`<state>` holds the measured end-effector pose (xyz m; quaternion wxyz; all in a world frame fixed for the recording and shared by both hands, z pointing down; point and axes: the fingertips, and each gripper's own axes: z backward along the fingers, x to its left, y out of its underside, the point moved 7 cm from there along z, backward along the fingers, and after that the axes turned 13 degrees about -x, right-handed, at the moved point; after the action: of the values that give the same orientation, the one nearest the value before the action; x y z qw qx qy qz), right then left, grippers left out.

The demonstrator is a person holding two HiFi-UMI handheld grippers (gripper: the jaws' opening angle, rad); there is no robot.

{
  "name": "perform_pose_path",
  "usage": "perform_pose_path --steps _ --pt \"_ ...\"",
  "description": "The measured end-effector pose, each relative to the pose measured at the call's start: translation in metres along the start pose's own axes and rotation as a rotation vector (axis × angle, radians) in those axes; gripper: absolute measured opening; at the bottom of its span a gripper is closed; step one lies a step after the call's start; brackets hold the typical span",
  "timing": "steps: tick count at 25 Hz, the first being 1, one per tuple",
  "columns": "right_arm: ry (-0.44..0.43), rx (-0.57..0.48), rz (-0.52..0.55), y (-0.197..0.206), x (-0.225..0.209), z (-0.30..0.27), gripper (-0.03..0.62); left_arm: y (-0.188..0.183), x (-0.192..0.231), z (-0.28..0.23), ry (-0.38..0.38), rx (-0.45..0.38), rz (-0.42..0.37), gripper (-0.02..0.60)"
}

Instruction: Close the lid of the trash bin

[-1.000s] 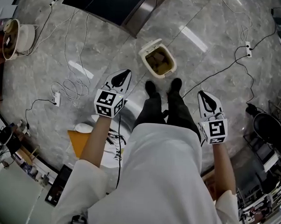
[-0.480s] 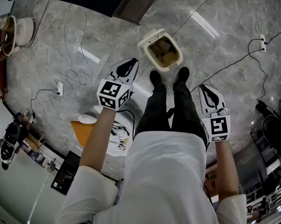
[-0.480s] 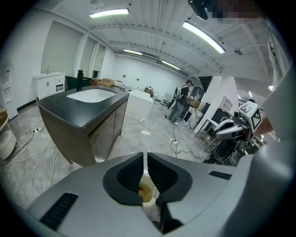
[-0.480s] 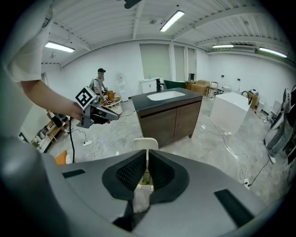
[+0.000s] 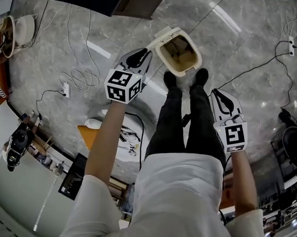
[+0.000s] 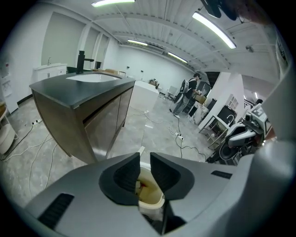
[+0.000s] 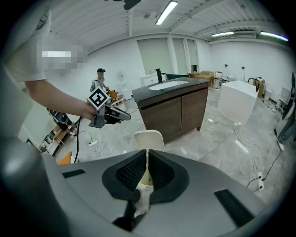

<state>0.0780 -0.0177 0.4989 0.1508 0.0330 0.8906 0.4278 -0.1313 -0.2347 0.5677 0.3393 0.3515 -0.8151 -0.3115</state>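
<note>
Left gripper (image 5: pixel 141 55), near the trash bin (image 5: pixel 180 73), has just been opening its jaws to a narrow, empty gap. Right gripper (image 5: pixel 216 93) is closed and empty. The lid (image 5: pixel 162 36) stands raised.

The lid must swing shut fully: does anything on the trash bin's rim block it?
Nothing visible does. The lid stands raised; the trash bin has a bare-looking rim, with the rubbish lying below it.

Cream trash bin (image 5: pixel 168 35) with tan-brown inside at upper centre, grey marbled floor (image 5: pixel 258 81), white cables (image 5: pixel 79 80) at upper left, black cable (image 5: pixel 269 52) at right, black trousers (image 5: pixel 180 127) and shoes (image 5: pixel 170 79), white top (image 5: pixel 179 200) below, orange patch (image 5: pixel 86 135) at left, dark brown black-topped cabinet (image 6: pixel 88 125).
</note>
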Motion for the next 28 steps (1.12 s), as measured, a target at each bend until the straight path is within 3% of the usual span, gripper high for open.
perform_pose_path --steps 2,6,14,22,28 --pt "-0.013 0.004 -0.013 0.006 0.0 -0.007 0.034 0.005 0.008 -0.011 -0.003 0.018 0.028 0.111" --pt "-0.032 0.012 -0.033 0.018 0.0 -0.017 0.034 0.016 0.025 -0.028 -0.032 0.031 0.121 0.114" --pt "-0.047 0.01 -0.052 0.039 -0.007 -0.029 0.034 0.041 0.054 -0.051 -0.104 0.05 0.382 0.143" --pt "-0.056 0.026 -0.073 0.055 -0.014 -0.033 0.034 0.049 0.072 -0.064 -0.135 0.032 0.531 0.16" --pt "-0.065 0.017 -0.083 0.066 -0.015 -0.035 0.034 0.063 0.065 -0.064 -0.103 0.052 0.562 0.167"
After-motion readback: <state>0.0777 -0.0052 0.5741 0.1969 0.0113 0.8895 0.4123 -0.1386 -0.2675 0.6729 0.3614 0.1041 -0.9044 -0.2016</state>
